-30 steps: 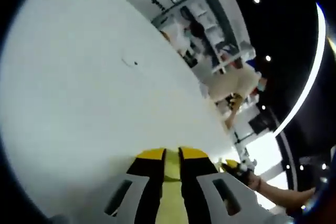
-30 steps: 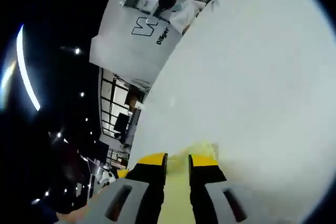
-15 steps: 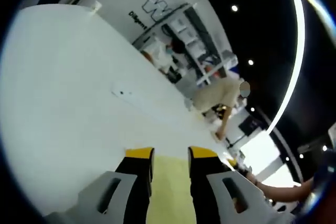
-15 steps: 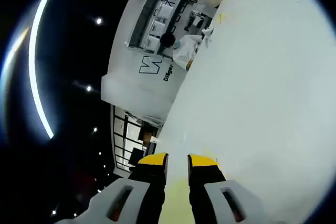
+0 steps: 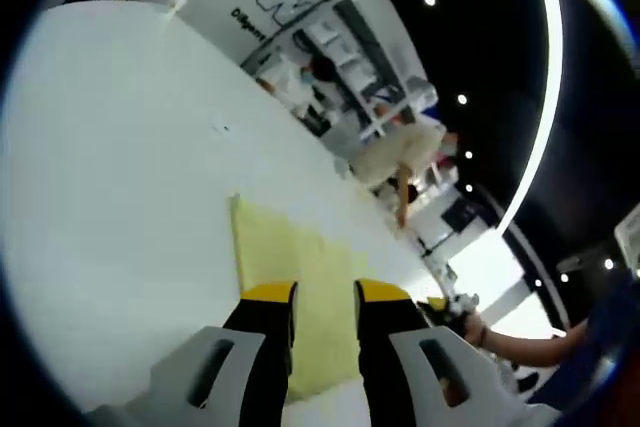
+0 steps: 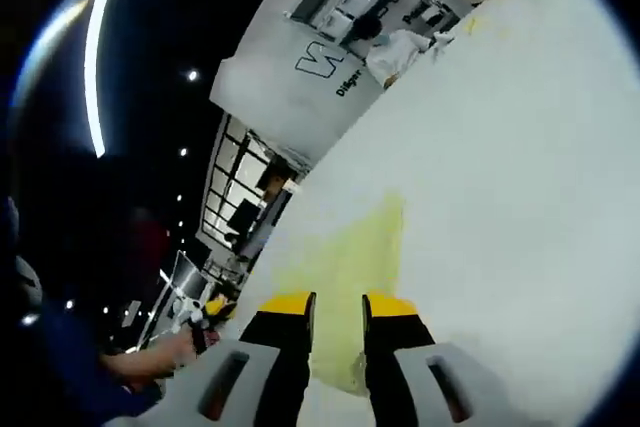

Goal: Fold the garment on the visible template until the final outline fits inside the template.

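The yellow garment [image 5: 290, 277] lies flat on the white desk [image 5: 120, 167], thin, soft and light. Left claw [image 5: 325, 292] and right claw [image 6: 338, 299] hover spread; grip corners.

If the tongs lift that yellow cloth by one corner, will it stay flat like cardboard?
Probably not. The yellow cloth lies thin and flat against the white table, so it would likely droop and fold. It looks light, so a push from the left tongs might bunch or slide it.

yellow garment [image 5: 290, 287] near edge behind gripper
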{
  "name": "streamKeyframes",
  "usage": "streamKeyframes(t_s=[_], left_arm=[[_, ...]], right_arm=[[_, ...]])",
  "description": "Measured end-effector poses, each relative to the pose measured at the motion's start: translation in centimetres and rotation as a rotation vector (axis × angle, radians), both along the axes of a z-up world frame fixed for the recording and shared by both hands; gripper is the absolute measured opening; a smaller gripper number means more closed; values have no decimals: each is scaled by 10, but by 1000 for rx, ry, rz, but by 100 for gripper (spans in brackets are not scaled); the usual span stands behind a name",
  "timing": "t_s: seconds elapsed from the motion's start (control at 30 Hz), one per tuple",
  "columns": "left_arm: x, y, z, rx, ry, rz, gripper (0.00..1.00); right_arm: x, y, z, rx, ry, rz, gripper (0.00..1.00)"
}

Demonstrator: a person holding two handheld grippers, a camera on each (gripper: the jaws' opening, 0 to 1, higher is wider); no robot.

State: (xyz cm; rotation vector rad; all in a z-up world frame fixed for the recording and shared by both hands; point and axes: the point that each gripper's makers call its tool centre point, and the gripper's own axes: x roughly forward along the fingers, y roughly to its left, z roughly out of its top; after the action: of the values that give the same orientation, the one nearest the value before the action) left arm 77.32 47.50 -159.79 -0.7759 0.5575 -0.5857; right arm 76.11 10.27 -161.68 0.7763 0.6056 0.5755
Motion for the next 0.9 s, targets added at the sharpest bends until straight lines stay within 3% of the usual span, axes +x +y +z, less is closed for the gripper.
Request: streamKeyframes(t_s=[0.07,0.13,0.23,0.43,0.67,0.77,0.87,0.9], left_arm=[[-15,2,-4,13,9,-2,21],[-28,8,-7,24,19,12,21],[-41,11,-9,27,29,20,20],[-59,16,-13,50,45,25,20],[-87,14,-27,116,70,-35,20],[-98,11,-32,175,52,-93,21],[-96,12,-36,229,13,-147,27],[-94,12,-41,281,-11,-164,30]], right_arm=[[-19,8,-9,-136,-75,121,20],[-41,13,-28,-337,-120,273,21],[-53,17,-40,-458,-158,376,28],[-48,26,-37,-447,-202,364,23],[-48,34,-43,-443,-216,458,18],[-51,38,-41,-443,-213,464,13],[-49,32,-43,-443,-203,469,11],[-50,33,-42,-437,-196,472,11]])
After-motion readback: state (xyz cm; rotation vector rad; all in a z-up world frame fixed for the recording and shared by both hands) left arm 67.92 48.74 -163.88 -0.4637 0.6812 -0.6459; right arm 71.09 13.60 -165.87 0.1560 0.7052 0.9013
